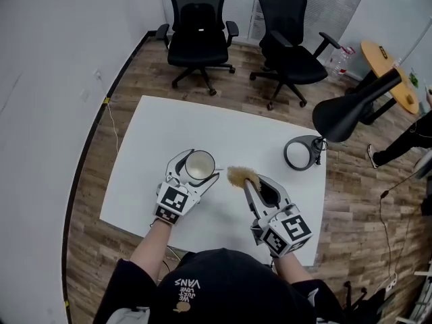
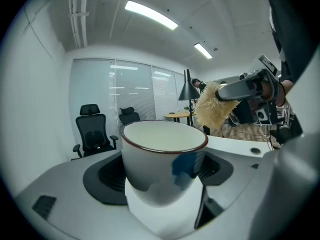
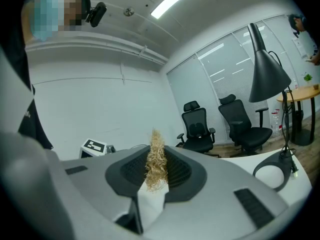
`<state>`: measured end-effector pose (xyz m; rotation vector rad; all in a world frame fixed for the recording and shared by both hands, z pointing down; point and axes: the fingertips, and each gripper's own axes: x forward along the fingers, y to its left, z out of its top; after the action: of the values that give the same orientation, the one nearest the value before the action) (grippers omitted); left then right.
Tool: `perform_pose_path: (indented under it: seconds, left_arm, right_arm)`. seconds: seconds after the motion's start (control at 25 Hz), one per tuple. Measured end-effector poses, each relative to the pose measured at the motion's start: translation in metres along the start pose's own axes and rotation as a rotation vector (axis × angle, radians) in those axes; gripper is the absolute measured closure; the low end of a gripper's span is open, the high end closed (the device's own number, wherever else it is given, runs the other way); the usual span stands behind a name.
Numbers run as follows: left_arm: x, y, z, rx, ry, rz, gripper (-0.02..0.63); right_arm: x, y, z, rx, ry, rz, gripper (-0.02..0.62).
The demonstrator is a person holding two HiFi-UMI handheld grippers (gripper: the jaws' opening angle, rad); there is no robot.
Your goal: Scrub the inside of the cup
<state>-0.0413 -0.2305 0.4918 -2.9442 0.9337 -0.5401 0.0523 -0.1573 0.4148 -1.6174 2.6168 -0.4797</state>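
Observation:
A white cup (image 1: 200, 165) with a dark red rim sits upright between the jaws of my left gripper (image 1: 194, 168), which is shut on it; up close the cup (image 2: 164, 161) fills the left gripper view, its inside empty. My right gripper (image 1: 245, 179) is shut on a tan fibrous scrubber (image 1: 241, 175), held just right of the cup and apart from it. In the right gripper view the scrubber (image 3: 156, 163) stands pinched between the jaws. From the left gripper view the scrubber (image 2: 213, 106) hangs beyond the cup's rim.
Both grippers are over a white table (image 1: 162, 135). A black desk lamp (image 1: 351, 111) with a round base (image 1: 301, 152) stands at the table's right side. Two black office chairs (image 1: 200, 25) are beyond the far edge, and a round wooden table (image 1: 391, 73) is at far right.

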Motion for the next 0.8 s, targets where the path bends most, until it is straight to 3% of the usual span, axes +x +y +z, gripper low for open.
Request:
perform_pose_path:
  seconds: [0.2, 0.56, 0.8]
  left_arm:
    - [-0.004, -0.024, 0.014, 0.061, 0.02, 0.018, 0.21]
    - [-0.003, -0.065, 0.031, 0.07, 0.044, 0.059, 0.21]
    - [-0.007, -0.09, 0.039, 0.125, 0.069, 0.08, 0.209]
  right_arm:
    - [-0.02, -0.004, 0.008, -0.01, -0.02, 0.014, 0.518]
    - [-0.061, -0.012, 0.022, -0.015, -0.041, 0.035, 0.518]
    - [-0.081, -0.012, 0.03, -0.02, -0.054, 0.069, 0.518]
